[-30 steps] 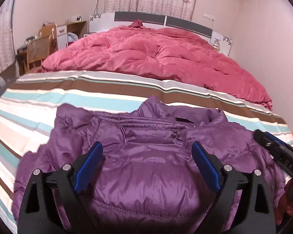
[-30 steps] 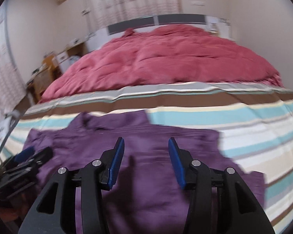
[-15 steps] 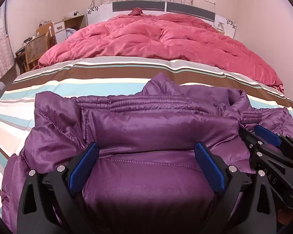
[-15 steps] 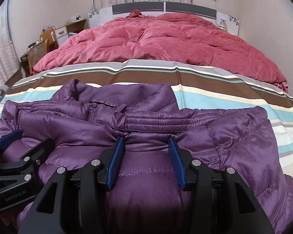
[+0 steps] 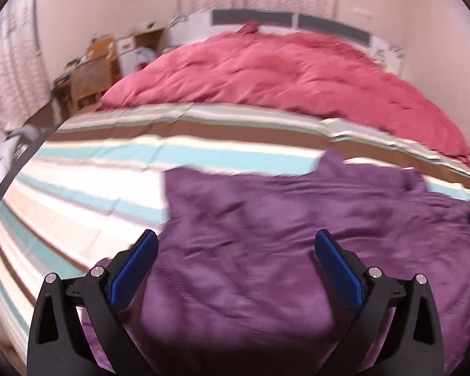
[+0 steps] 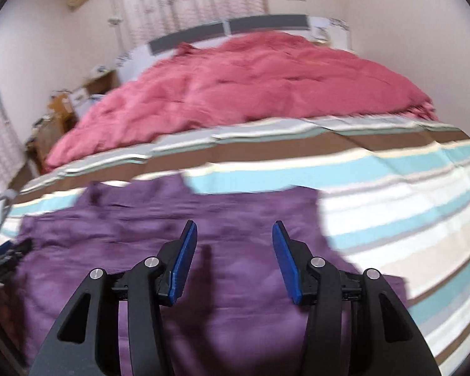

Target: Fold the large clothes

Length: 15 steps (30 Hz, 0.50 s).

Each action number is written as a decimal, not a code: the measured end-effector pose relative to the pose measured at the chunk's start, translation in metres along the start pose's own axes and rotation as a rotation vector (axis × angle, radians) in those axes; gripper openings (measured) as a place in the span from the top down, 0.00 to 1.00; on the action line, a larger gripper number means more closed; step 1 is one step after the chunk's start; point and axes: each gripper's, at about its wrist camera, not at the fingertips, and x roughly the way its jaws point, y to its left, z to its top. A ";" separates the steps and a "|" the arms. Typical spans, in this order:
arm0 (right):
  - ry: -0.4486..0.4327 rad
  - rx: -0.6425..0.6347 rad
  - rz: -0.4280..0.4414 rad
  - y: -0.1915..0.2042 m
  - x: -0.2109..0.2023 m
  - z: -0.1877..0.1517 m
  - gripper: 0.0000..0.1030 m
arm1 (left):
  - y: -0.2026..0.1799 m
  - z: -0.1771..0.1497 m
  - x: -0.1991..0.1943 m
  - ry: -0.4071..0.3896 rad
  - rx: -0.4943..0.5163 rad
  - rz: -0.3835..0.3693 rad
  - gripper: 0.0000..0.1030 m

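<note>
A purple puffer jacket (image 5: 297,235) lies on the striped bed sheet (image 5: 109,169), its collar toward the far side. It also shows in the right wrist view (image 6: 141,238). My left gripper (image 5: 235,250) is open and empty, hovering over the jacket's left part. My right gripper (image 6: 233,244) is open and empty above the jacket's right part. The left gripper's tip shows at the left edge of the right wrist view (image 6: 3,257). Both views are motion-blurred.
A crumpled pink duvet (image 5: 282,75) covers the far half of the bed up to the headboard (image 5: 291,22). A wooden chair and nightstand clutter (image 5: 97,69) stand at the left. Bare striped sheet (image 6: 407,213) lies right of the jacket.
Both grippers have pulled back and up from the jacket. The left view has swung left and the right view right, so the jacket looks smaller and flatter on the sheet.
</note>
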 end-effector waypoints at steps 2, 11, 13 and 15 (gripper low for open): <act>0.037 0.042 -0.022 -0.018 0.012 -0.005 0.52 | 0.012 -0.006 0.014 0.036 -0.042 0.023 0.03; 0.069 0.067 -0.039 -0.029 0.035 -0.016 0.52 | 0.025 -0.013 0.043 0.106 -0.120 -0.082 0.02; 0.069 0.061 -0.047 -0.027 0.030 -0.013 0.52 | 0.026 -0.014 0.035 0.110 -0.121 -0.083 0.02; 0.039 0.061 -0.040 -0.024 0.013 -0.012 0.52 | 0.030 -0.018 0.017 0.093 -0.117 -0.082 0.02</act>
